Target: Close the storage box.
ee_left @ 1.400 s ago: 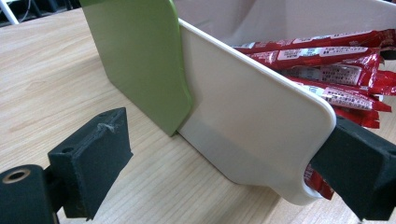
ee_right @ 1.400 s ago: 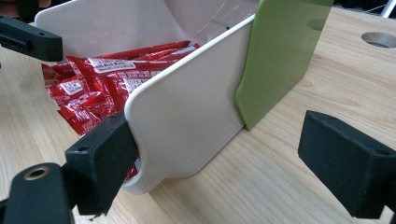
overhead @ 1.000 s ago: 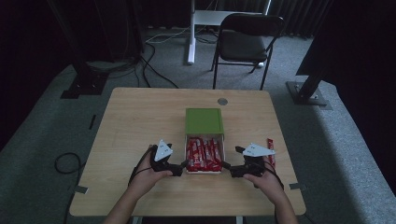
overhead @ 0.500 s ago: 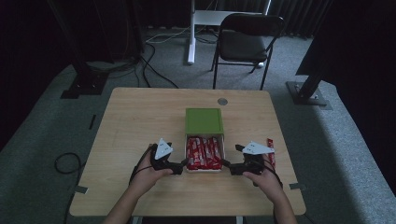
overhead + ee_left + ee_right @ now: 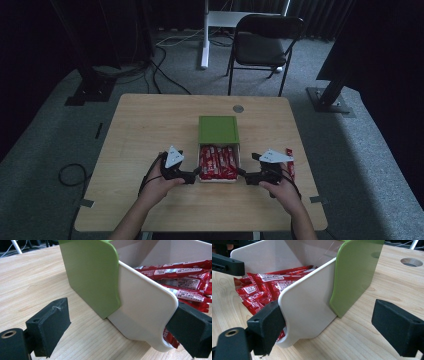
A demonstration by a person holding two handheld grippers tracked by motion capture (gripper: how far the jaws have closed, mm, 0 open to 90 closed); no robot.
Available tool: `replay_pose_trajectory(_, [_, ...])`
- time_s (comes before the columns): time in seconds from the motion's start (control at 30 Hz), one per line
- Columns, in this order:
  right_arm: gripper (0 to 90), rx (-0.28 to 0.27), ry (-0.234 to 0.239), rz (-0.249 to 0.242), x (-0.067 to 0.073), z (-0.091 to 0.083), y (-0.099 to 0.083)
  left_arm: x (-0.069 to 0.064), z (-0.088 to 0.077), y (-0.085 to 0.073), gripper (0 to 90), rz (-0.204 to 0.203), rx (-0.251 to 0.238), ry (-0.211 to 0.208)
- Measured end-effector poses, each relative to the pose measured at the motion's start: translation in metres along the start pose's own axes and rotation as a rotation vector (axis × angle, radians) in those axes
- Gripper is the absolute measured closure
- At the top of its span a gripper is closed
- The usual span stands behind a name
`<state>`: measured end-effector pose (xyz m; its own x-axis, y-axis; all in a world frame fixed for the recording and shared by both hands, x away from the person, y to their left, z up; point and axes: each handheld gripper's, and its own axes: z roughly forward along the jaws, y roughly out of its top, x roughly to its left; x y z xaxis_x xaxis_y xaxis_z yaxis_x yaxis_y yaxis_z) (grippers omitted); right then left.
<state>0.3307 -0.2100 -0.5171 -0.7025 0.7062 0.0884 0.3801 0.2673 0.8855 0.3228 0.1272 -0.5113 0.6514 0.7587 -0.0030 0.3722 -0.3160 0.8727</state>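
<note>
The white tray, packed with red bars and half-sheathed by its green sleeve, runs lengthwise up the desk at lower centre, flanked by the open left gripper and open right gripper, one stray bar at right.

My forearms come in low from the near edge, one hand on each tool. My left gripper points right with its jaws spread wide, one pad out to the side and one ahead. My right gripper points left toward it, jaws likewise wide apart, with its grey plate on top.
</note>
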Motion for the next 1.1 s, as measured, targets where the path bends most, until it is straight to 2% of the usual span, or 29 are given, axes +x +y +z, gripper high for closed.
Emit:
replay_pose_trajectory(0.17, [11.7,0.001,0.002,0.005,-0.001,0.001,0.001,0.0,0.0,0.002,8.1,0.013,0.007,0.003])
replay_pose_trajectory(0.53, [11.7,0.001,-0.003,0.01,-0.004,0.004,0.003,0.006,0.004,0.004,8.0,-0.002,0.009,-0.011])
replay_pose_trajectory(1.1, [11.7,-0.006,-0.024,0.025,-0.01,0.009,0.007,0.009,0.011,0.009,8.0,0.014,0.007,0.012])
